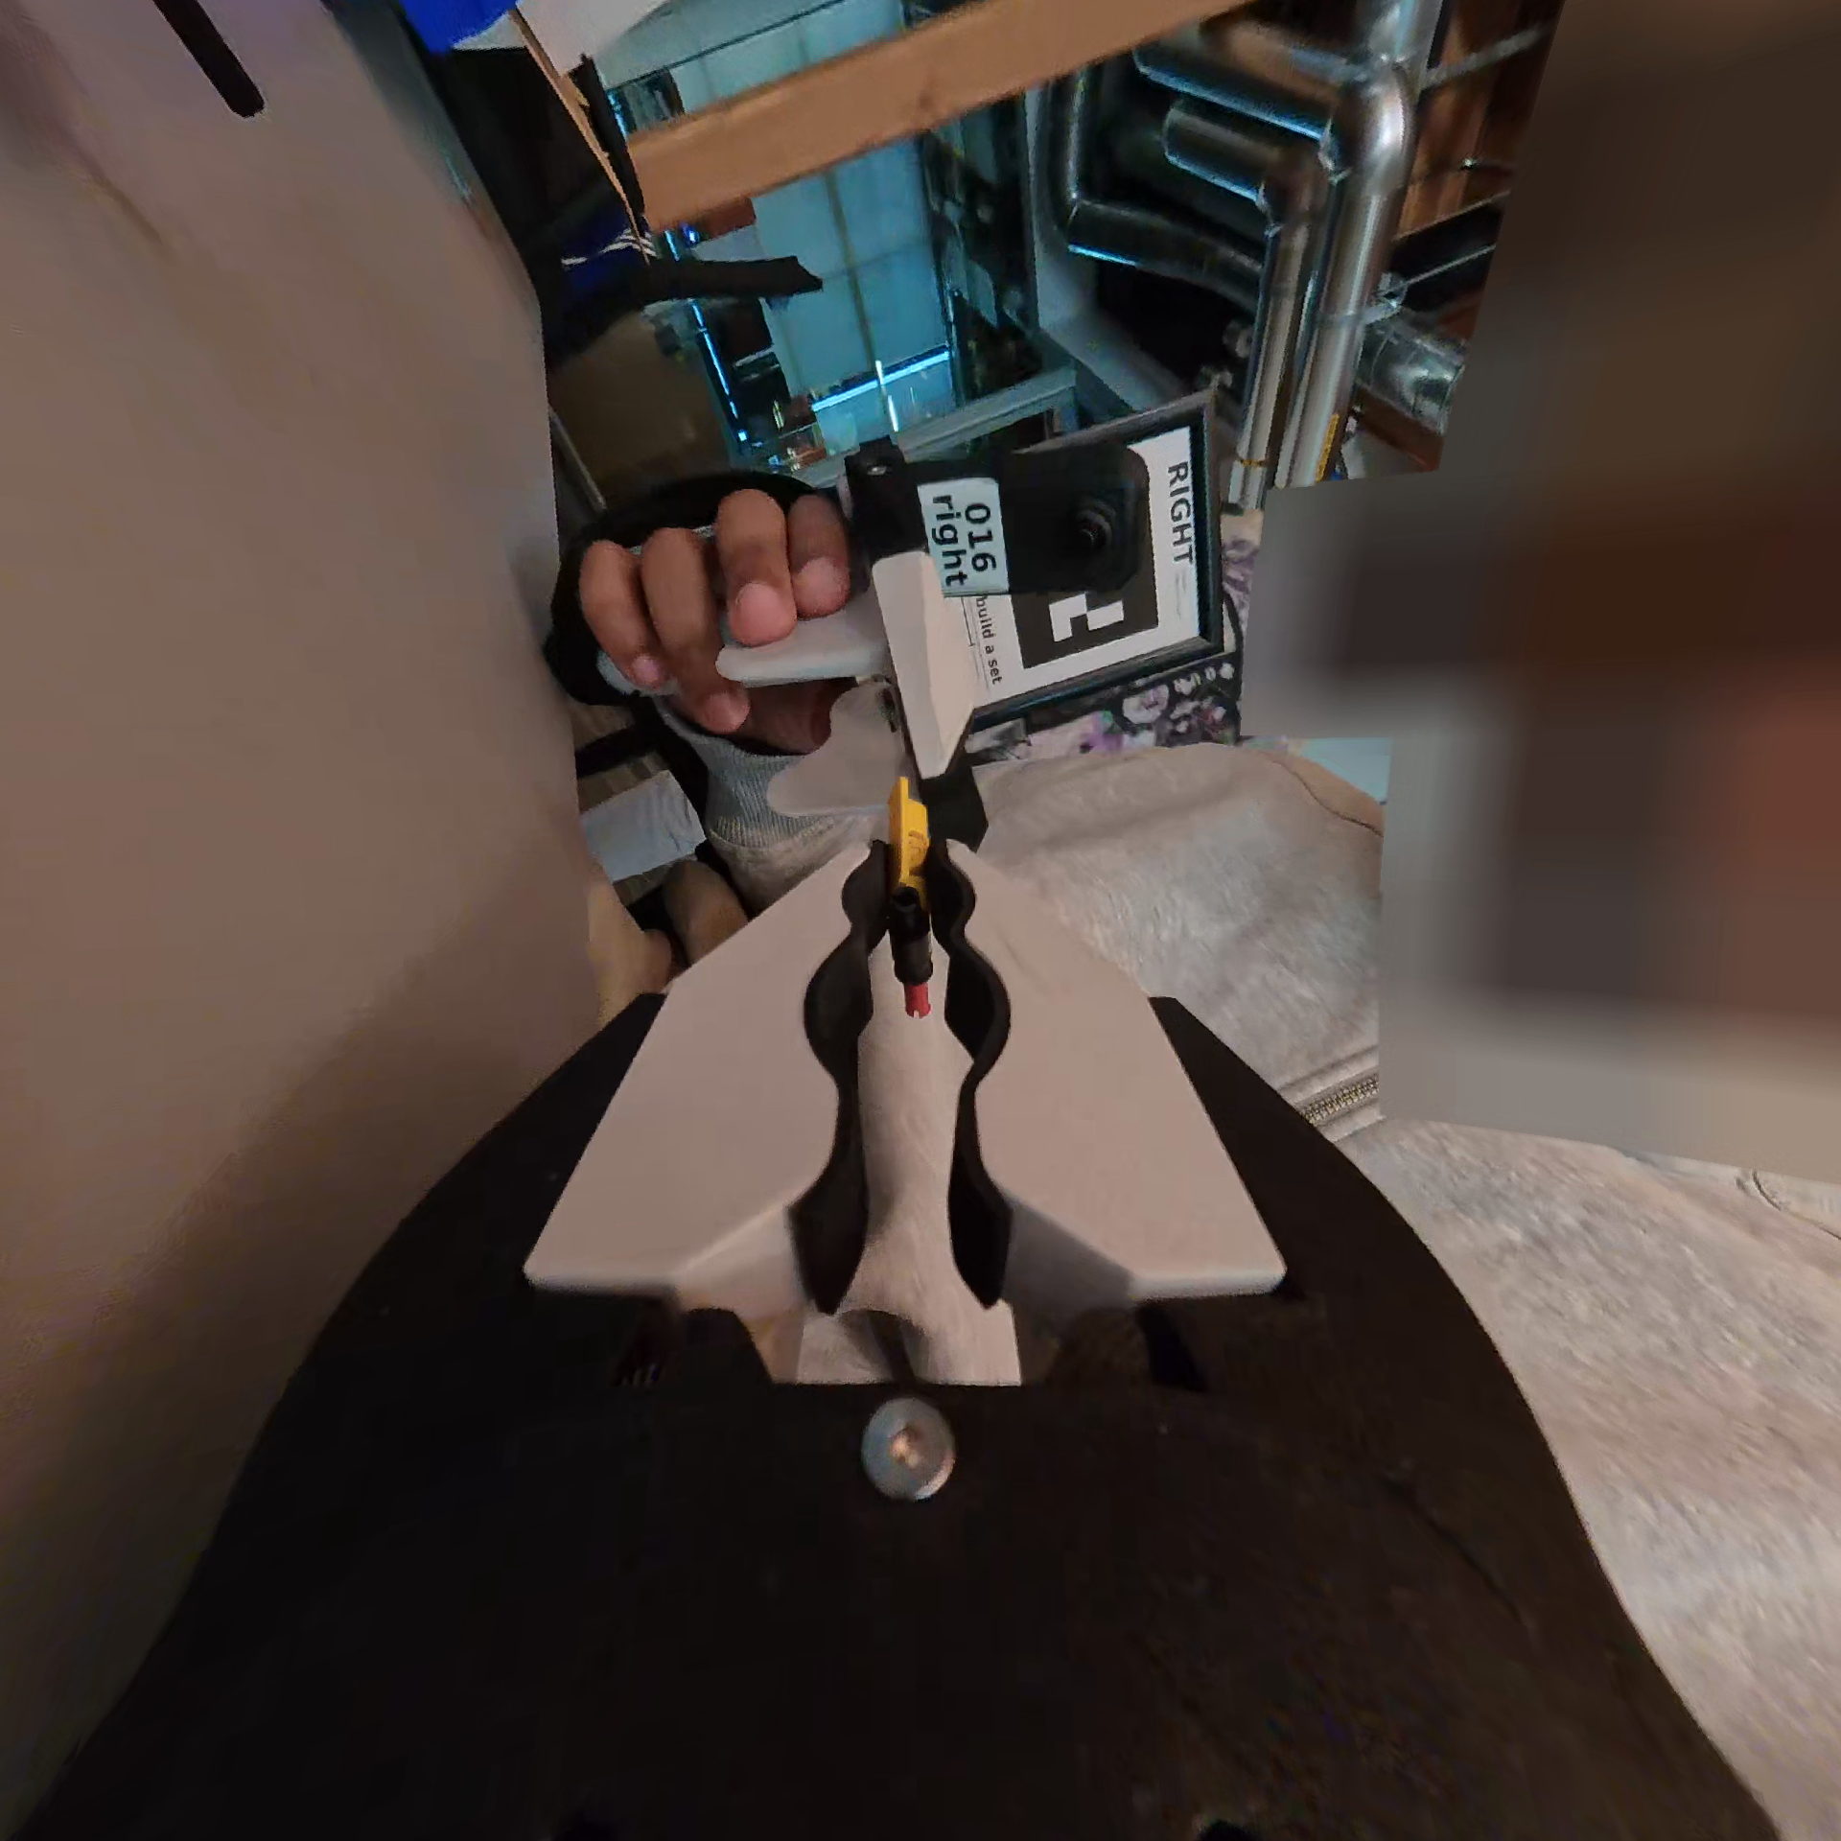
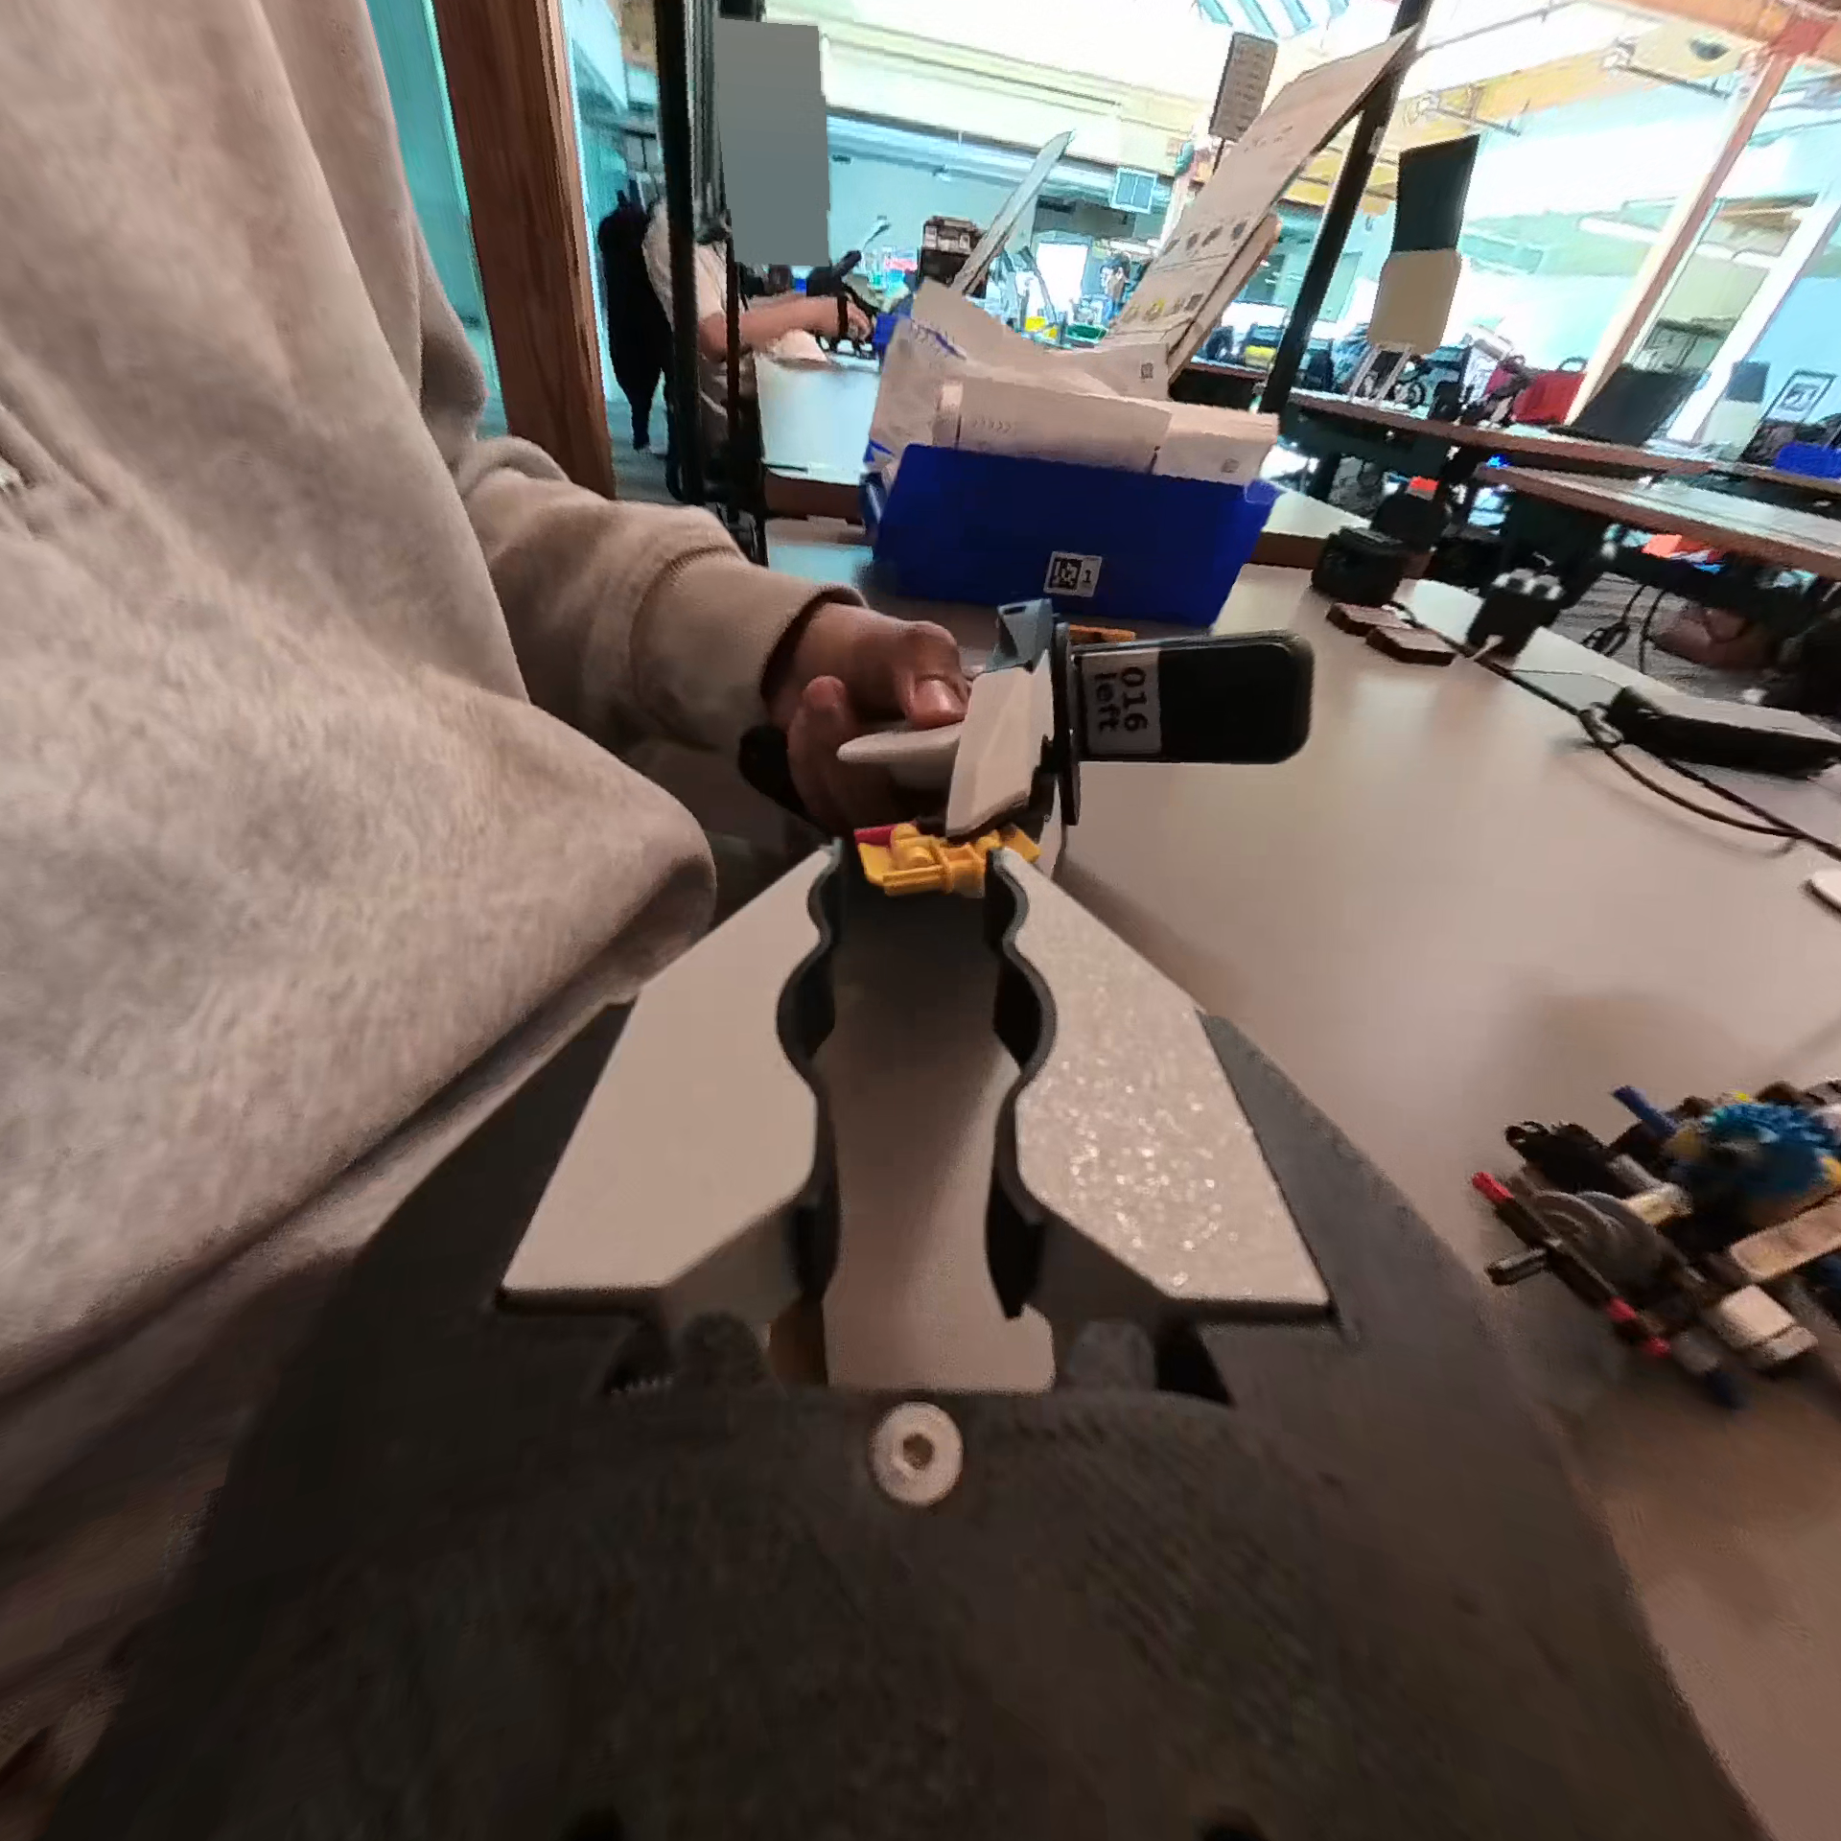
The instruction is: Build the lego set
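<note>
My left gripper [image 1: 909,882] is shut on a small black connector with a red pin end [image 1: 912,956] that lies between its fingers. A yellow Lego piece [image 1: 909,837] sits at its tips, touching the black connector. My right gripper [image 2: 931,867] is shut on that yellow piece [image 2: 926,862], held crosswise between its fingertips in mid-air above the table. The two grippers meet tip to tip: the right one [image 1: 931,797] comes down from above in the left wrist view, and the left one [image 2: 986,797] comes down onto the yellow piece in the right wrist view.
A partly built Lego model with loose black, blue and red parts [image 2: 1674,1225] lies on the grey table [image 2: 1395,946] to the right. A blue bin with papers [image 2: 1066,538] stands at the back. Cables and a black box [image 2: 1713,732] lie far right. A grey sweatshirt sleeve [image 2: 299,797] fills the left.
</note>
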